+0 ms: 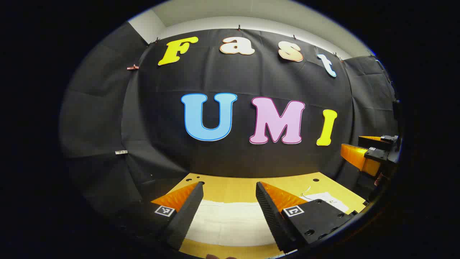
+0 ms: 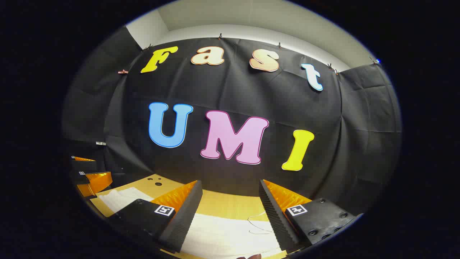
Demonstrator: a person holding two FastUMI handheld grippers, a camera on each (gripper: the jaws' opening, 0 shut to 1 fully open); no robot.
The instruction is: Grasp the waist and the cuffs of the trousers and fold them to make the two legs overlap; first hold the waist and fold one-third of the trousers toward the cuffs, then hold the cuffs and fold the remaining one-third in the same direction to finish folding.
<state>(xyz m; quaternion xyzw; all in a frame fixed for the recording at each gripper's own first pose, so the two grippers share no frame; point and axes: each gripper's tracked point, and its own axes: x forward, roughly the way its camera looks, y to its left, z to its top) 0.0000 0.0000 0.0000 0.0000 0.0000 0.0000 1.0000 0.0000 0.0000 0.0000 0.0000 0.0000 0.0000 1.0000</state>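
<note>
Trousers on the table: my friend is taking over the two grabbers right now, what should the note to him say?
Left gripper: open, holding nothing, above the white trousers.
Right gripper: open, holding nothing, above the same trousers, beside the left one.
The trousers lie flat on the wooden table; a loose drawstring trails near the right gripper.
Done: no grasp yet. I cannot tell whether any fold has been made.
Left: grasp waist and cuffs, overlap the legs, fold the waist third toward the cuffs, then fold the cuffs third.
</note>
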